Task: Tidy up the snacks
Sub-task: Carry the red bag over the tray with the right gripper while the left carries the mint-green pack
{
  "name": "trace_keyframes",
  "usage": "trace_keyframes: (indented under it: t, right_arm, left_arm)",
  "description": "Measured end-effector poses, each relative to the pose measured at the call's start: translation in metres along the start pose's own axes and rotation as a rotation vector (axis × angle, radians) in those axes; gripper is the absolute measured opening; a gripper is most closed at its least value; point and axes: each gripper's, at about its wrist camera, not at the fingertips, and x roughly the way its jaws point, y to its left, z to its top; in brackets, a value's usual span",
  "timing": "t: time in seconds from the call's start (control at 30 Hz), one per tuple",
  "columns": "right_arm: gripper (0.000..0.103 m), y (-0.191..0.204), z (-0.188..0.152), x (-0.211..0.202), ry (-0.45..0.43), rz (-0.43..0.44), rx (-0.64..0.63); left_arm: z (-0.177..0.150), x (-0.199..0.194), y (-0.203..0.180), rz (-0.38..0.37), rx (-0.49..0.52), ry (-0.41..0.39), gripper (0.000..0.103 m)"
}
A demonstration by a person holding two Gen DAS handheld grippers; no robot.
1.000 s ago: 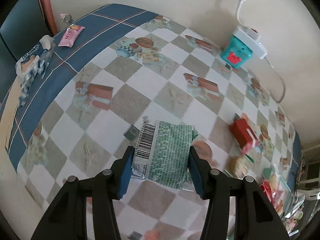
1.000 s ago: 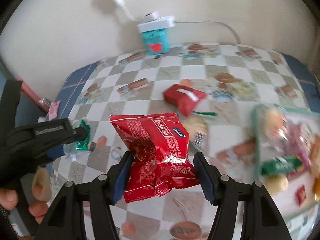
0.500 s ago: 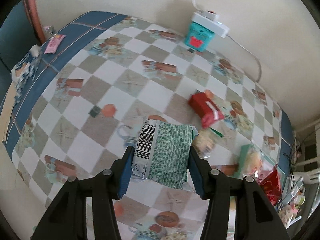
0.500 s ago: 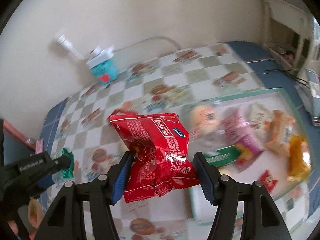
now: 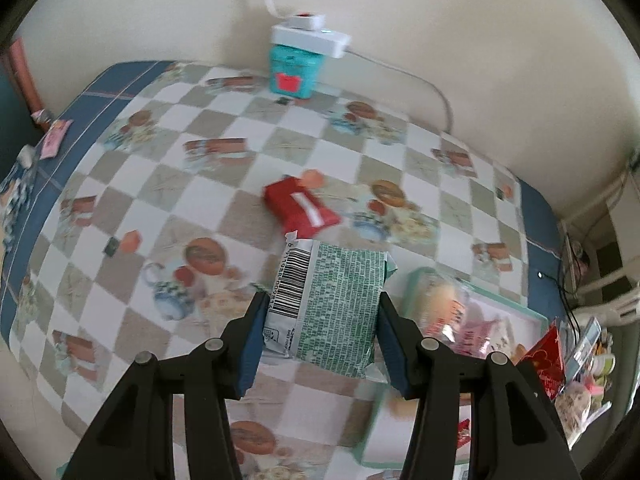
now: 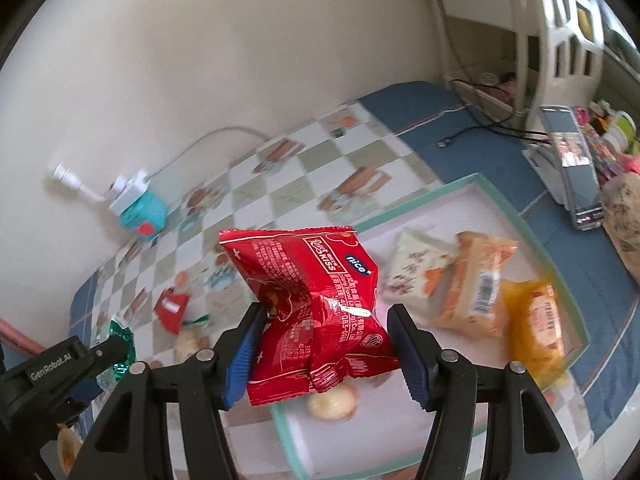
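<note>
Carrying both packets level, I keep my right tool (image 6: 322, 344) clamped on the crinkled red foil snack bag (image 6: 312, 312) above the mint-rimmed white tray (image 6: 472, 184), my left tool (image 5: 320, 340) pinching the green printed packet (image 5: 332, 304) beside it; lower before releasing.

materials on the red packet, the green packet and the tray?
Red snack packet: glossy plastic or foil film, going by its bright glints and sharp creases. Green snack packet: printed film, duller, with a crimped end seal. Tray: probably rigid plastic, white floor with a mint rim, smooth; blur leaves it open.
</note>
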Motion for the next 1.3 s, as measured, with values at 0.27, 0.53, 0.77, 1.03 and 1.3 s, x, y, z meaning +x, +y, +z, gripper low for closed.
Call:
trace_keyframes:
  t: [0.27,0.53,0.77,1.03,1.3]
  right_arm:
    - [0.065,-0.049,0.019,0.003,-0.02,-0.053,0.09]
    - [0.065,-0.07,0.022,0.018,0.008,-0.075,0.129]
    - [0.065,-0.077,0.019,0.028,0.03,-0.107,0.14]
    - [0.066,-0.074,0.016,0.037,0.054,-0.137,0.122]
    - [0.066,-0.074,0.017,0.035,0.048,-0.143,0.115]
  left_arm:
    - [-0.009,0.01,-0.047,-0.069,0.103,0.006,0.054]
    - [-0.025,0.027,-0.088,-0.103,0.218,0.035,0.054]
    - [-0.04,0.044,-0.11,-0.12,0.288,0.072,0.054]
    - [-0.046,0.056,-0.112,-0.14,0.287,0.119,0.054]
    - [-0.047,0.053,-0.115,-0.167,0.295,0.117,0.054]
